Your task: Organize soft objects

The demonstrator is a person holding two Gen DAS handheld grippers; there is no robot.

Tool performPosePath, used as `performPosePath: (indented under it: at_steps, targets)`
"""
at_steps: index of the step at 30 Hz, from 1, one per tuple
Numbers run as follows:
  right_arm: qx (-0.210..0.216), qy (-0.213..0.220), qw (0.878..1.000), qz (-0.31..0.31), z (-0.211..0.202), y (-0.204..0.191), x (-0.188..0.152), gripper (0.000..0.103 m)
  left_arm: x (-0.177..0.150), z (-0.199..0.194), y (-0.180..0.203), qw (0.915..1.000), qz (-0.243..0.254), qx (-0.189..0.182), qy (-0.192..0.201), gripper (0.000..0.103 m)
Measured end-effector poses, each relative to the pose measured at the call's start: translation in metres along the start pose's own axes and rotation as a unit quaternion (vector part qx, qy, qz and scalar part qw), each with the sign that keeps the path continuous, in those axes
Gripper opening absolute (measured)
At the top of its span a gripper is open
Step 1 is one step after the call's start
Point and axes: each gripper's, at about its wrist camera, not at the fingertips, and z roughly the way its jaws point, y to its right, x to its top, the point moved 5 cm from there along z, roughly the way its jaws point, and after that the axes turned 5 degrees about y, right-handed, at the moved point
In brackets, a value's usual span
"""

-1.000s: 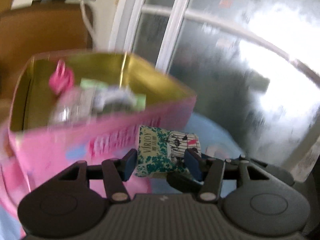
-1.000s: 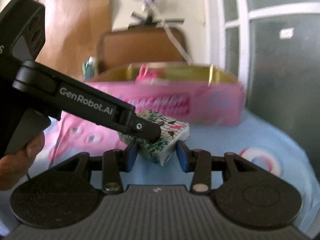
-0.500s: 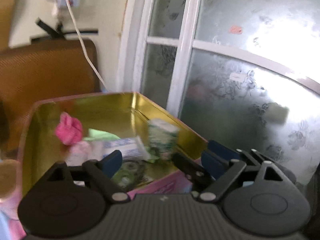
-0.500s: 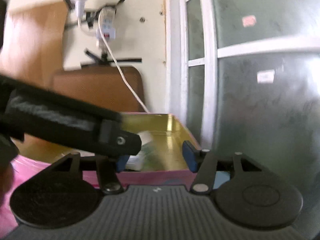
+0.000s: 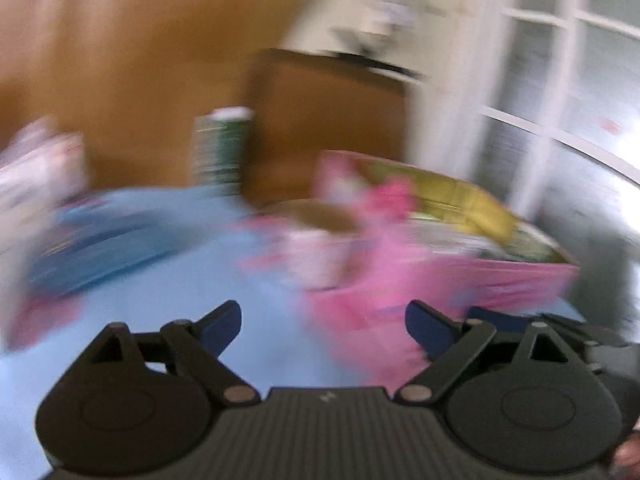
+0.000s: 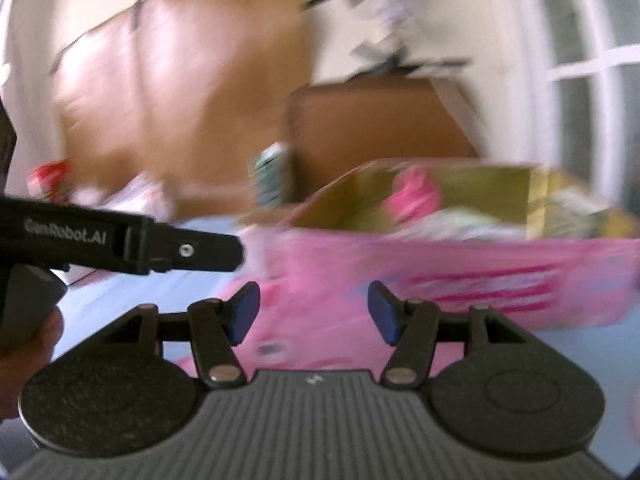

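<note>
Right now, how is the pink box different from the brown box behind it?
The pink box is bright pink outside with a shiny gold inside; the brown box is plain brown all over. The pink box stands open at the top, with a pink soft thing showing inside; the brown box shows nothing inside from here. The pink box is nearer the grippers, the brown box farther back by the wall. Both look like boxes with straight sides.
</note>
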Motion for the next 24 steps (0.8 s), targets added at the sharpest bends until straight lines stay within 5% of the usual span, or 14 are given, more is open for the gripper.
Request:
performPosePath:
  at_steps: [3,6,9,13,17,20,24]
  targets:
    - [0.056,-0.043,0.997,-0.011,0.024,-0.038,0.001,0.062,-0.008,-0.026,-0.063,0.9955,-0.037,0.085,0.019,0.092]
    - [0.106,-0.076,0.991,-0.003,0.054,-0.074,0.010,0.065,-0.016,-0.052,-0.110,0.9823,-0.071,0.165,0.053,0.092]
    - [0.144,-0.096,0.985,0.015,0.092,-0.112,0.027,0.066,-0.015,-0.066,-0.131,0.9745,-0.145,0.142,0.096,0.095]
    - [0.158,-0.123,0.980,0.000,0.167,-0.168,0.052,0.066,-0.013,-0.068,-0.125,0.9768,-0.129,0.132,0.109,0.095]
    - [0.131,-0.184,0.969,-0.096,0.228,-0.207,0.045,0.068,-0.014,-0.069,-0.122,0.9760,-0.122,0.130,0.125,0.096]
    - [0.114,-0.195,0.961,-0.162,0.243,-0.214,0.041,0.068,-0.014,-0.070,-0.127,0.9749,-0.136,0.122,0.127,0.096]
    - [0.155,-0.255,0.932,-0.205,0.226,-0.201,0.019,0.067,-0.014,-0.073,-0.132,0.9728,-0.152,0.112,0.135,0.097]
